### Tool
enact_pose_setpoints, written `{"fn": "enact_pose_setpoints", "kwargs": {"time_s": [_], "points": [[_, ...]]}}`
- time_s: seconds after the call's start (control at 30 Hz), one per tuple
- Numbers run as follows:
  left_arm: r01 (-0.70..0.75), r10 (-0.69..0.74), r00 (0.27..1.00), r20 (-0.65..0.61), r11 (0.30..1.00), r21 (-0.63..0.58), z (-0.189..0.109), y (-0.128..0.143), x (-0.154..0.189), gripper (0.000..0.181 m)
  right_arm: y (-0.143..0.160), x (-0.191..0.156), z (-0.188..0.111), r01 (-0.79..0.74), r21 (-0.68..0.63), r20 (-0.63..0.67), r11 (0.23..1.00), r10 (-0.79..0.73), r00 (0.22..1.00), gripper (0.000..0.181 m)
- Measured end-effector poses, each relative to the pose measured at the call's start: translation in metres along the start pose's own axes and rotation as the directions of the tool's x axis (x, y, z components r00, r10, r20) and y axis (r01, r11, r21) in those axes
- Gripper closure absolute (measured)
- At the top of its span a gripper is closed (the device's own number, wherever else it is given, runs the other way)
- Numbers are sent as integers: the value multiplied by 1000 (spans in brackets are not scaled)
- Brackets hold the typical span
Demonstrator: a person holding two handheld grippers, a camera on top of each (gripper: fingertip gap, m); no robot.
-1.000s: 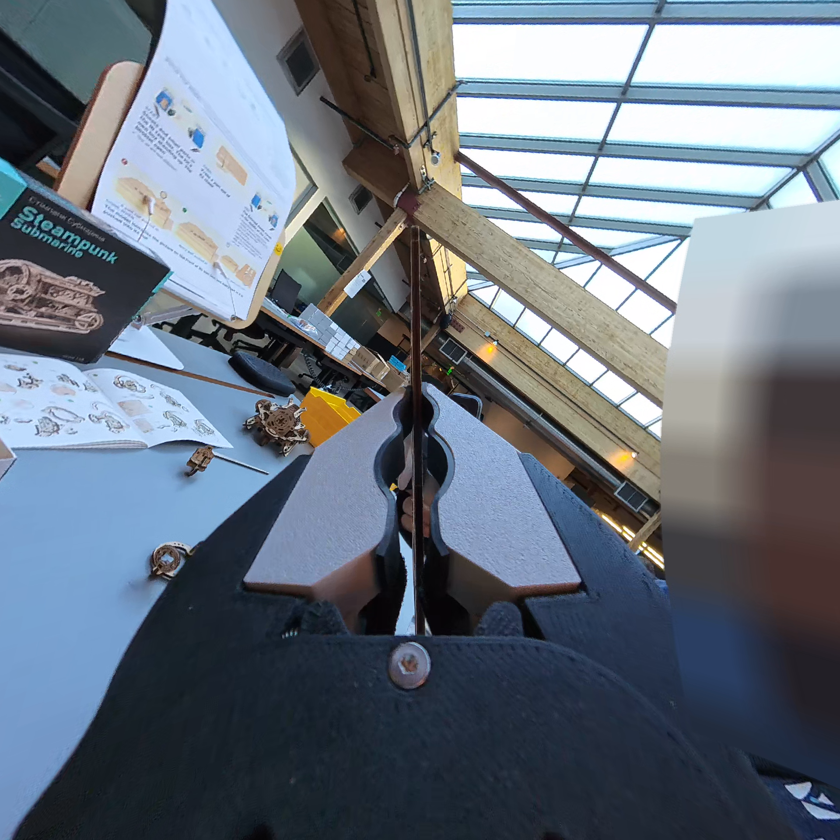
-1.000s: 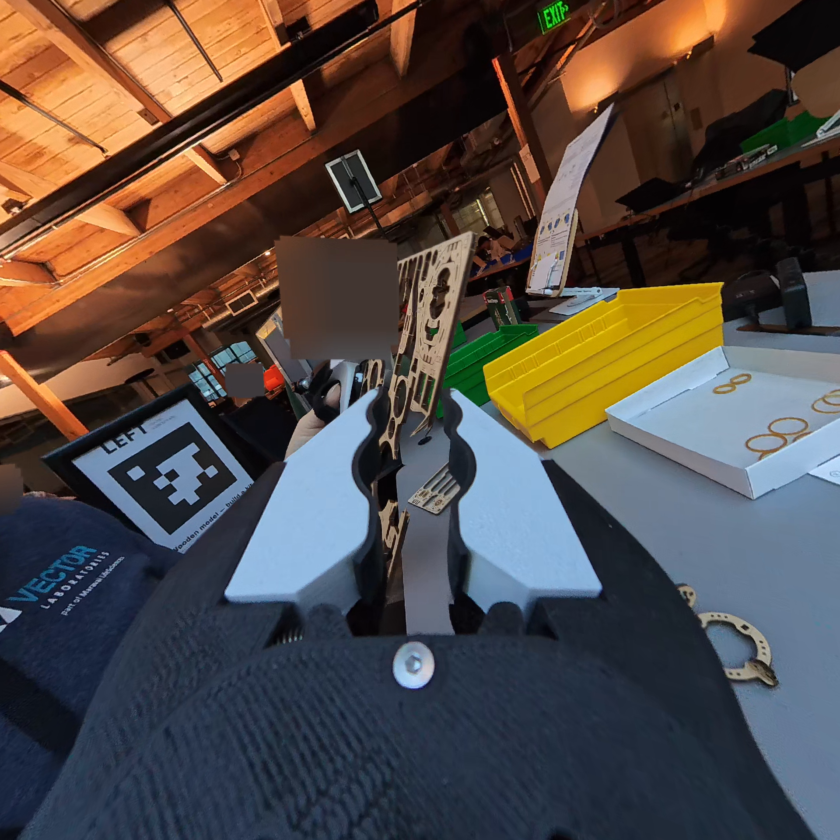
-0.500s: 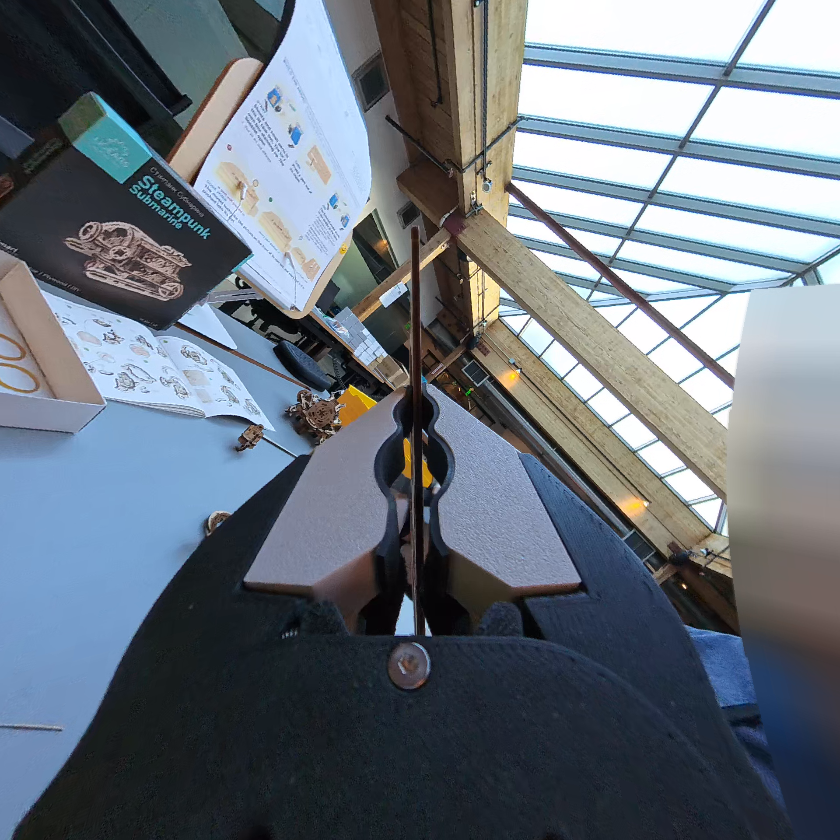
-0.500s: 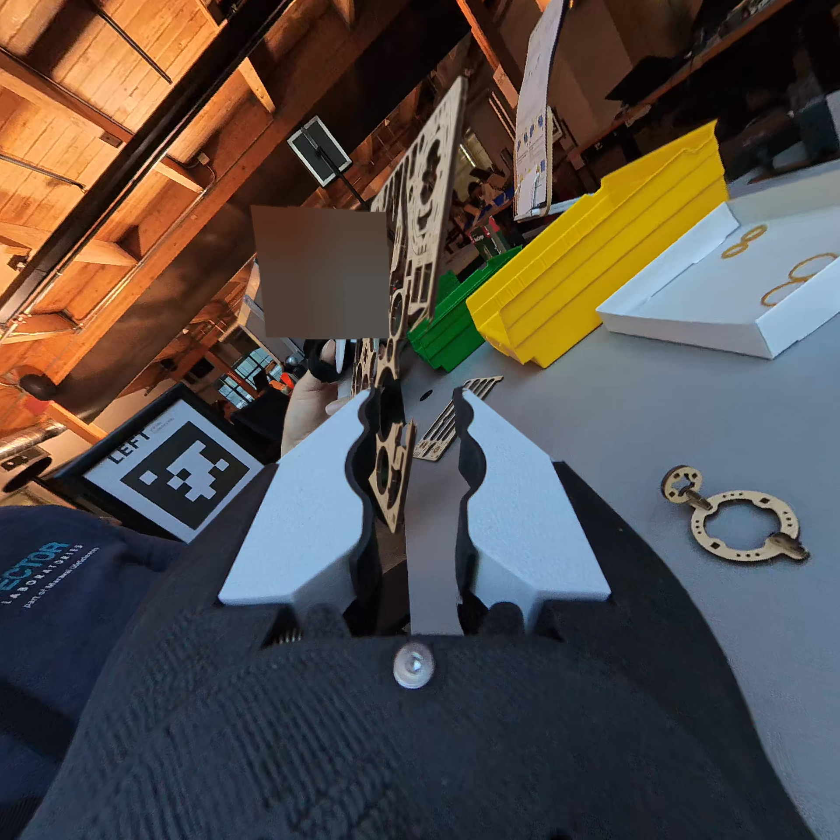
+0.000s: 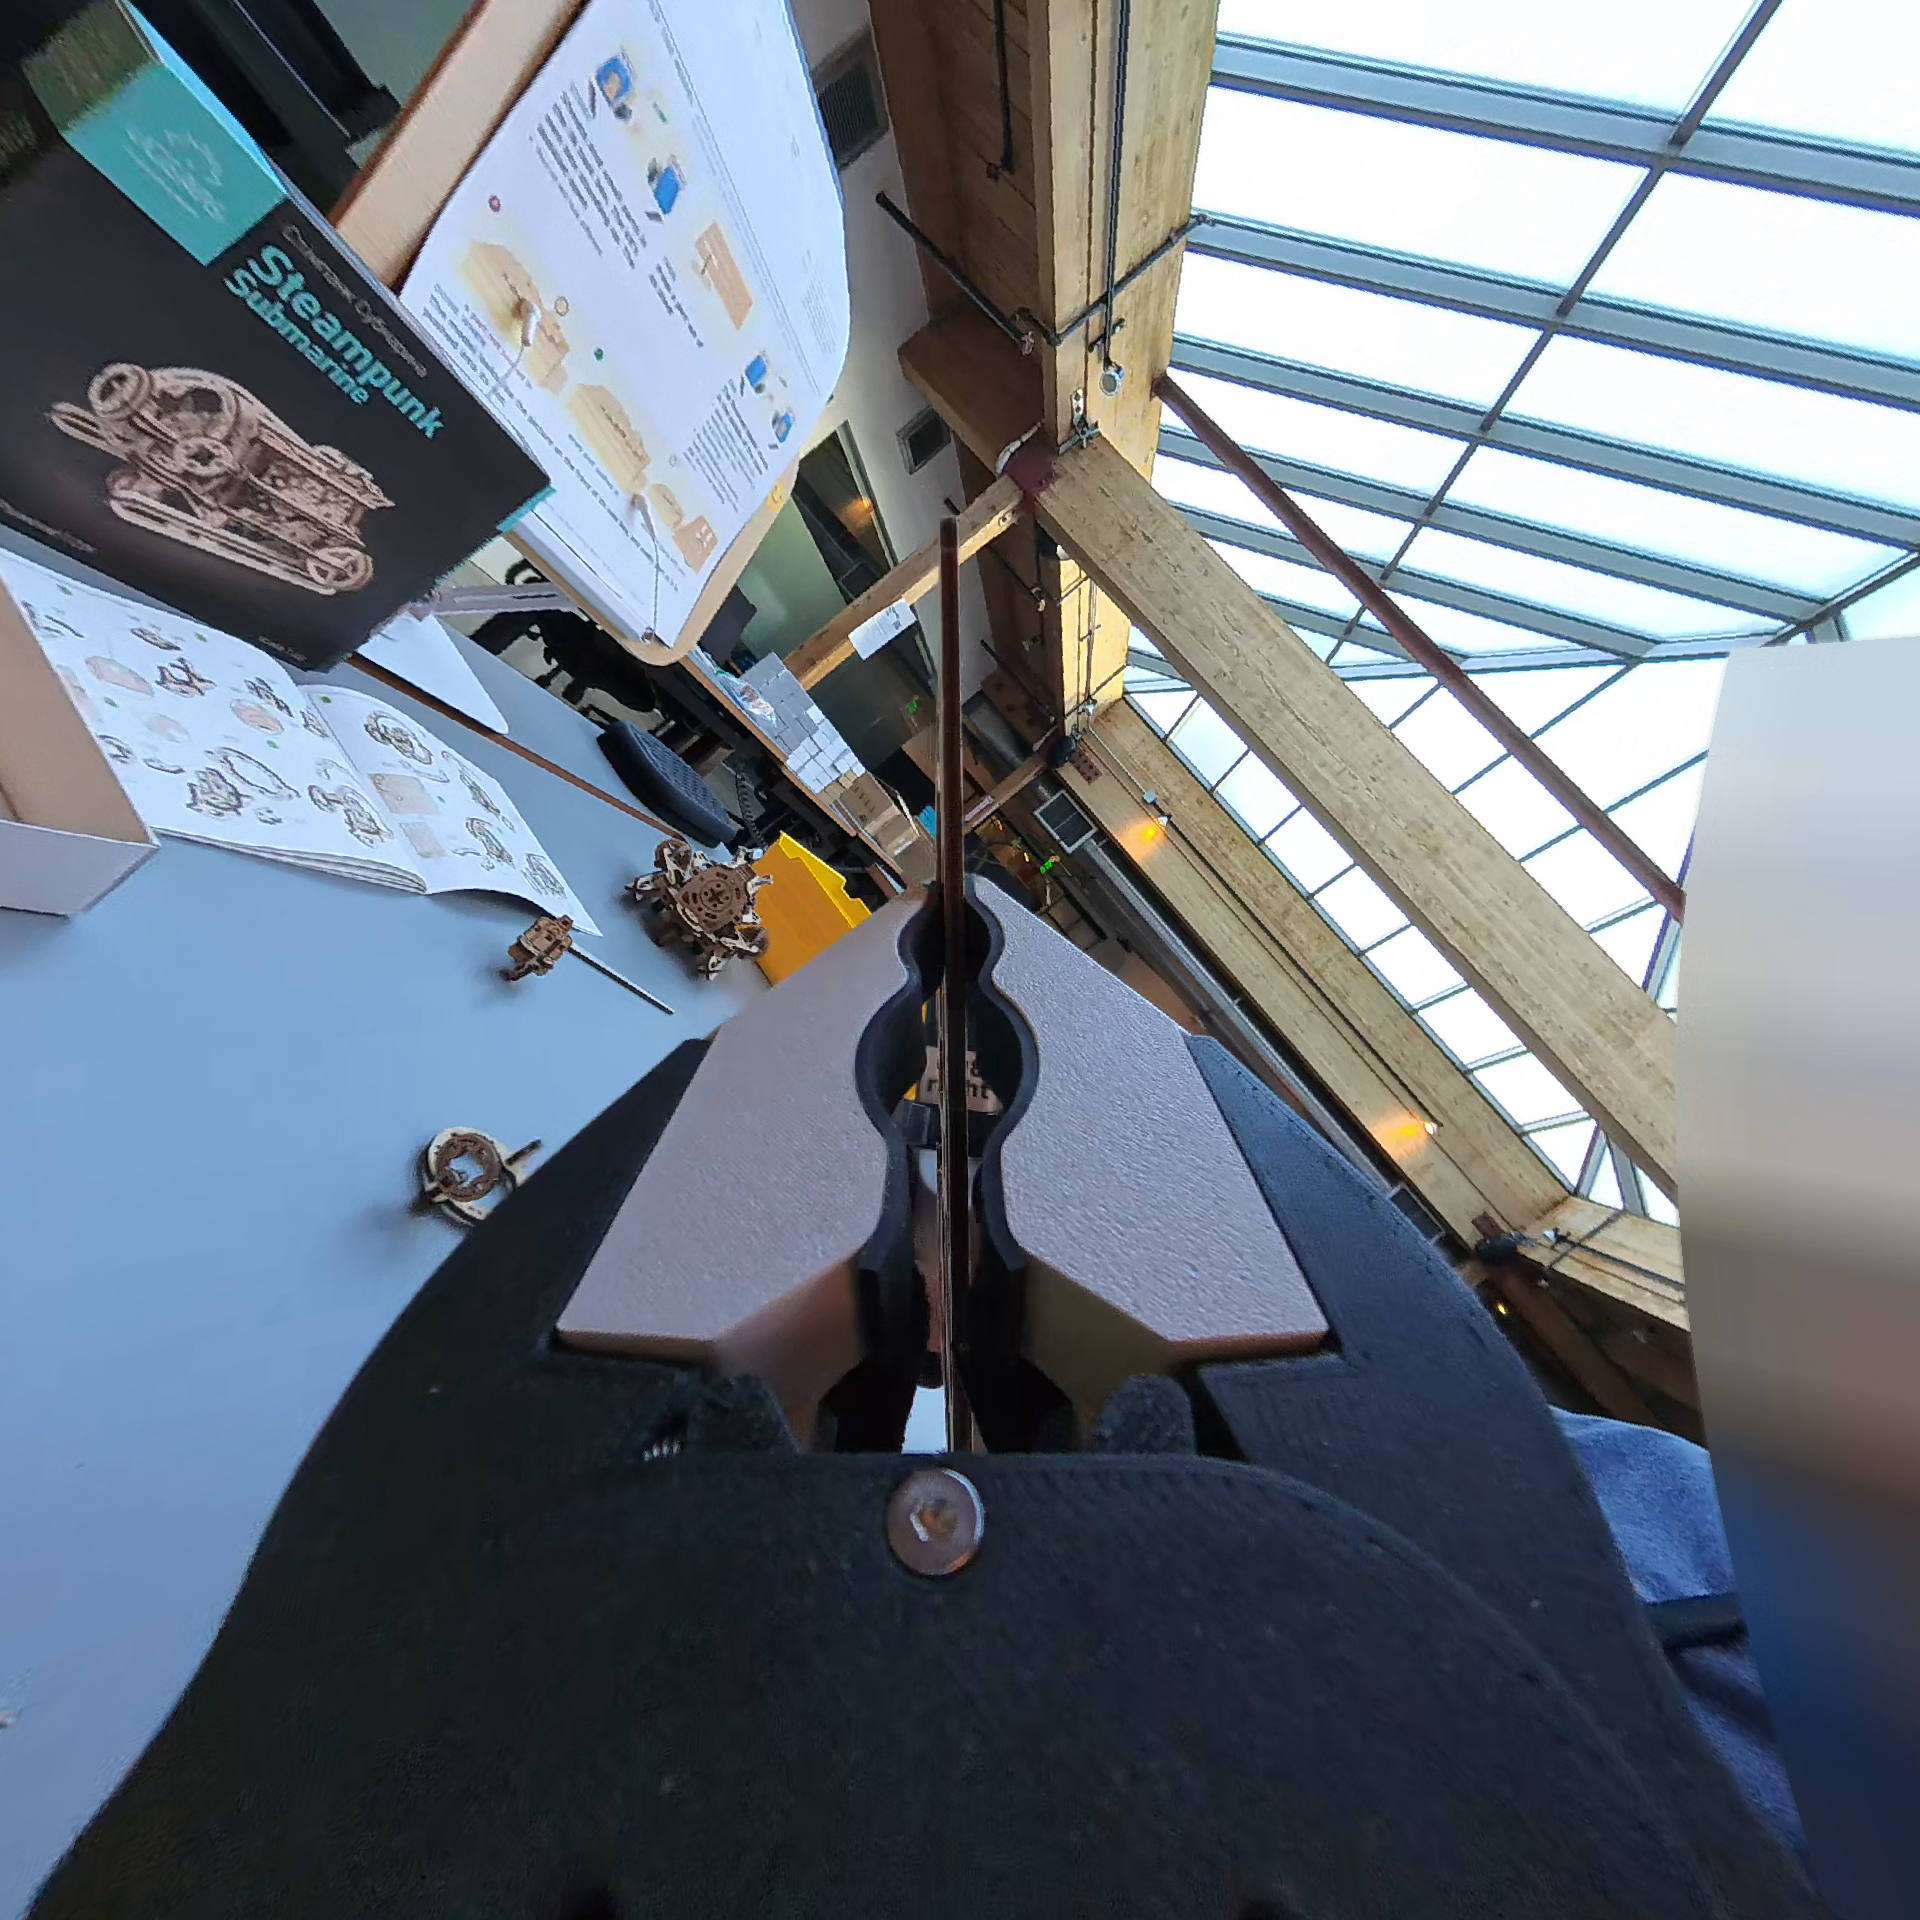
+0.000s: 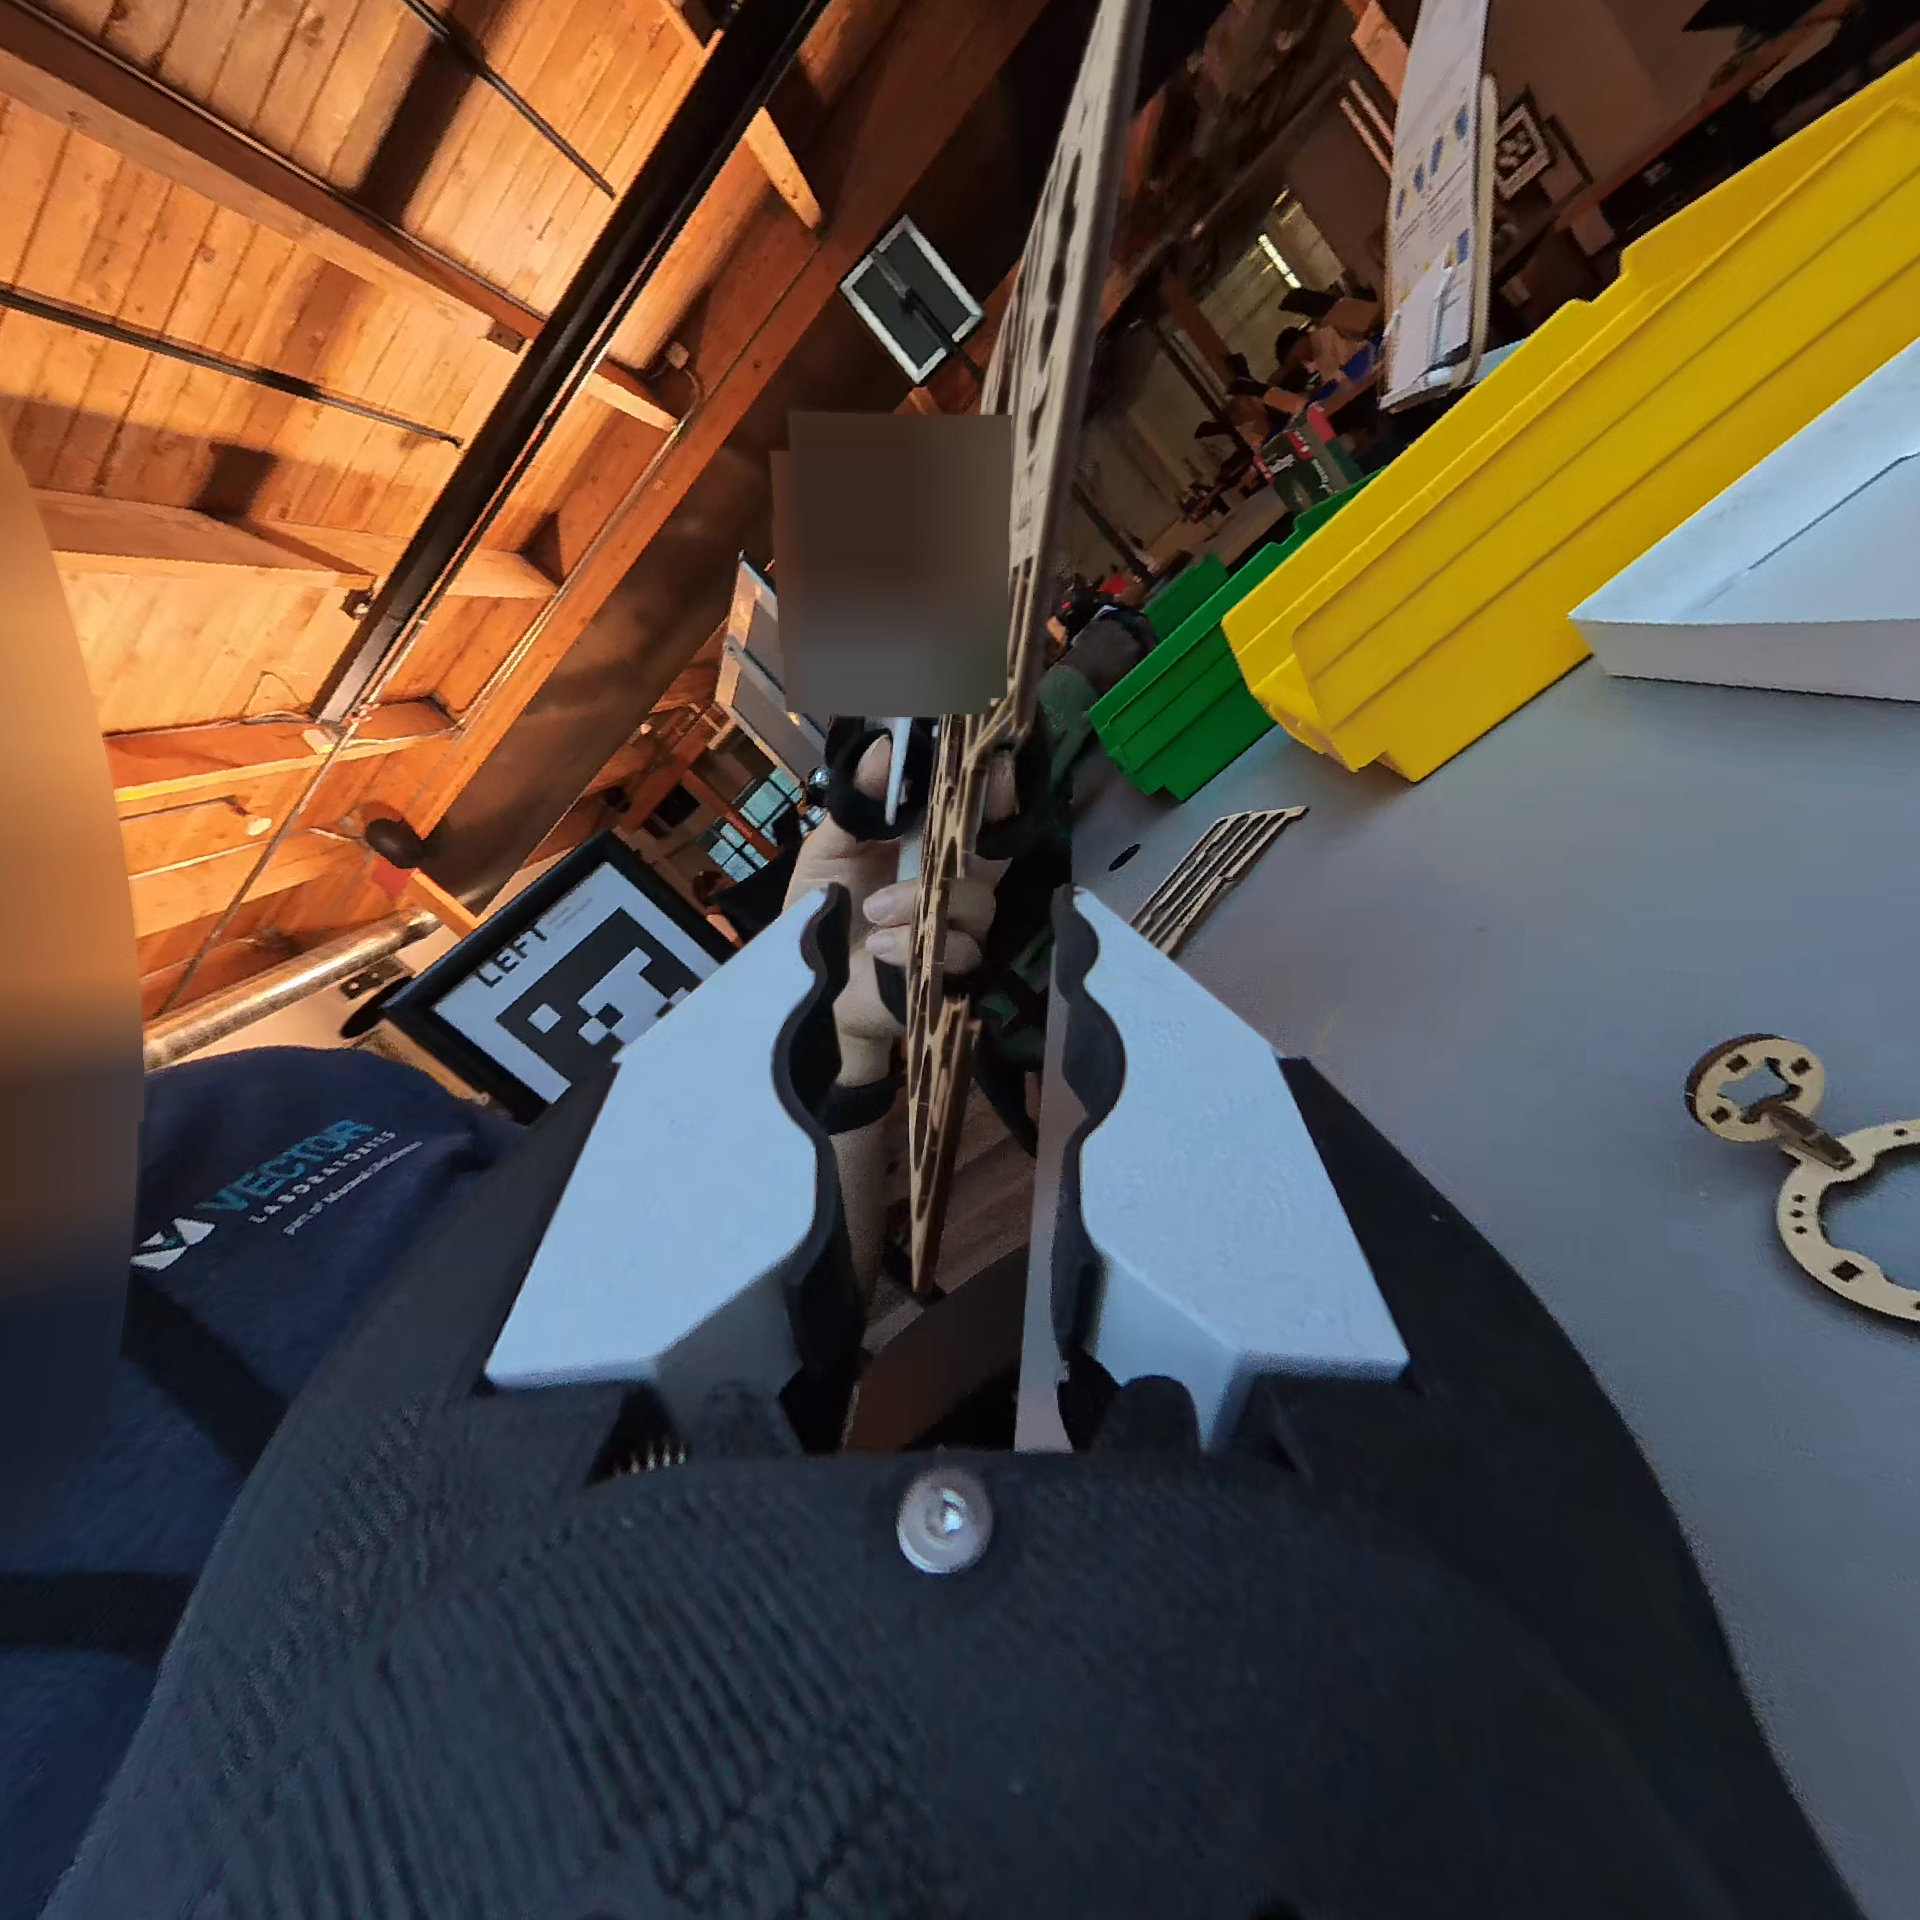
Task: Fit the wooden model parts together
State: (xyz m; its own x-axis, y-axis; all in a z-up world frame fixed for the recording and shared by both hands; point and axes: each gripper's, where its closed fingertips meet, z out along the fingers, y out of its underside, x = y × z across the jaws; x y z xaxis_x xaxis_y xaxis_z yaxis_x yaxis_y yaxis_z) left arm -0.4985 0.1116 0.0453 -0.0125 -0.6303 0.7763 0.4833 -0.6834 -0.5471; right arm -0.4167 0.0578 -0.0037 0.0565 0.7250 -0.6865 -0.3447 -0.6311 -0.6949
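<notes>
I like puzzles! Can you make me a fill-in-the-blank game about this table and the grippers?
1. The left gripper is shut on a thin wooden ____.
2. The right gripper is ____.
3. The bin beside the green bin is ____.
4. The wooden ring piece lies on the ____ table.

Missing words: sheet; open; yellow; grey

Bright skylight (image 5: 1558, 312) glare, wide-angle edge distortion

Thin laser-cut plywood sheet (image 6: 1049, 436), glossy yellow plastic bin (image 6: 1558, 499), matt grey table (image 6: 1558, 935).
</notes>
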Motion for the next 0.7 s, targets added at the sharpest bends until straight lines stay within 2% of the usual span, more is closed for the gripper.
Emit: {"fn": "enact_pose_setpoints", "kwargs": {"time_s": [0.13,0.23,0.37,0.7], "points": [[-1,1,1000,-7,999,-43,8,12,2,181,4,-9,2,-14,-54,77,998,18,997,154],[-13,13,1000,-4,998,-59,11,17,2,181,4,-6,3,-21,-80,55,997,26,998,159],[-13,13,1000,-6,996,-86,14,26,0,181,5,-9,2,-46,-107,84,993,55,995,179],[-53,52,999,-10,987,-153,15,38,-3,181,10,2,-7,-127,-98,65,987,134,989,181]]}}
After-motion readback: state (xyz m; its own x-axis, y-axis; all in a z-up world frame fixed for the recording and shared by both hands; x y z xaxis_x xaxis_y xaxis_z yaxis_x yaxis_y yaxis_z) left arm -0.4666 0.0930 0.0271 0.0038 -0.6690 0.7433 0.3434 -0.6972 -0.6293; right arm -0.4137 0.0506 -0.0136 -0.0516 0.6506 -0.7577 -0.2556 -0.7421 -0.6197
